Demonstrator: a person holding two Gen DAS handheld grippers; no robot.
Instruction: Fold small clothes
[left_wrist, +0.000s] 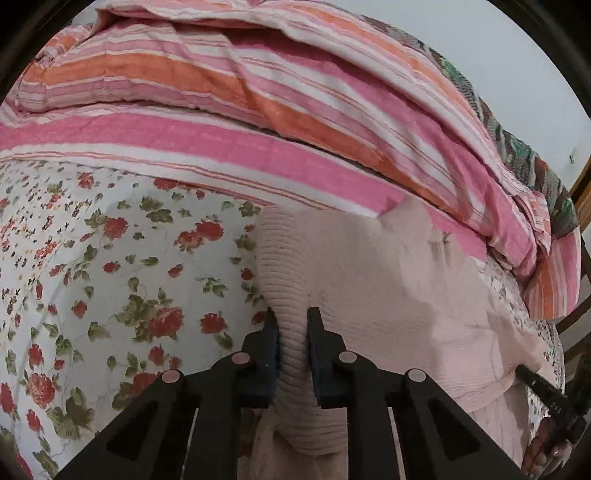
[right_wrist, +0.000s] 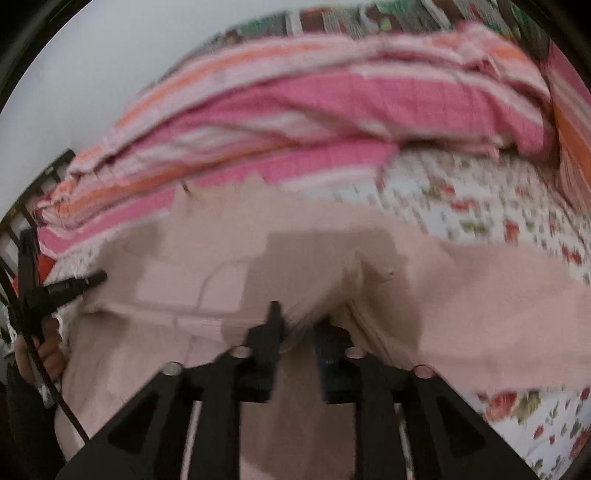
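A pale pink ribbed knit garment (left_wrist: 388, 295) is seen spread on a bed covered by a white sheet printed with red roses and green leaves (left_wrist: 110, 277). Behind the garment, a bulky folded quilt in pink, orange and white stripes (left_wrist: 258, 110) is heaped along the far side of the bed, its lower edge touching the garment's far end; a second cover in a green and brown pattern (left_wrist: 524, 162) is glimpsed beyond it, against a plain pale wall (left_wrist: 517, 55). Wooden slats of a bed frame (left_wrist: 580, 192) are visible at the right edge of the left wrist view.

Open sheet is left to one side of the garment in each view, while the quilt closes off the far side.

The left gripper (left_wrist: 291, 317) is shown with its black fingers (left_wrist: 271, 339) drawn narrow and pressed on a thick ribbed fold of the garment, which bulges between them. The right gripper (right_wrist: 299, 321) is blurred; its fingers (right_wrist: 269, 332) stand narrow with a bunched ridge of the pink fabric between them, though whether they press on it cannot be told. The garment's long axis is laid roughly along the quilt's edge, running across the right wrist view, with the ribbed band nearest the left gripper.
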